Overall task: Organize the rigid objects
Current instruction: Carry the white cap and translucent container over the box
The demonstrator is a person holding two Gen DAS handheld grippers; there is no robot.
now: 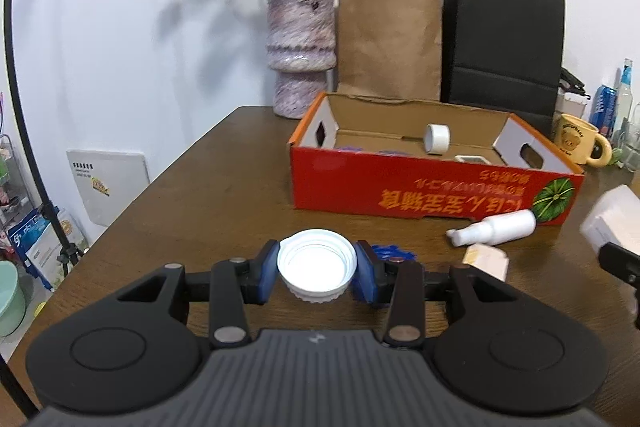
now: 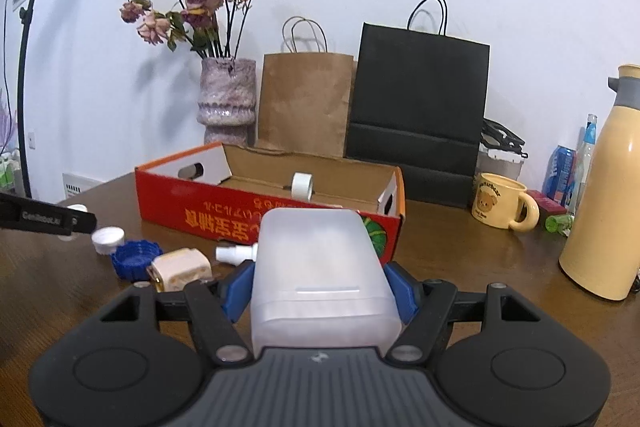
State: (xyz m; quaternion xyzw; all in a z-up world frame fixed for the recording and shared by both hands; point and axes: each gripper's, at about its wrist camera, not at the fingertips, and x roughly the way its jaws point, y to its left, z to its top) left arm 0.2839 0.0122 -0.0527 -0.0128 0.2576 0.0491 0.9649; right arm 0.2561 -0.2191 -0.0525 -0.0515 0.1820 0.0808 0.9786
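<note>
Left wrist view: the left tongs (image 1: 317, 273) clench a white ribbed cap (image 1: 317, 269), its hollow side up. Right tongs (image 2: 319, 289) grasp a frosted, rounded plastic box (image 2: 320, 267), the red carton (image 2: 240, 211) just beyond.

A: Any writing you can make out?

B: The long red cardboard box (image 1: 436, 187) has big yellow characters along its front wall, printed upside down, next to a green striped pumpkin picture. I can't make out the characters themselves.

A: Anything in Latin letters?

B: On the black bar of the left gripper (image 2: 40, 217), at the left edge of the right wrist view, white letters read roughly "GenRobot.AI".

A: And the pale yellow ceramic mug (image 2: 500, 201)?

B: A bear face with small dark lettering above and below, too small to be sure of.

A: The white panel (image 1: 108, 183) against the wall?

B: Black print and a yellow sticker, unreadable.
</note>
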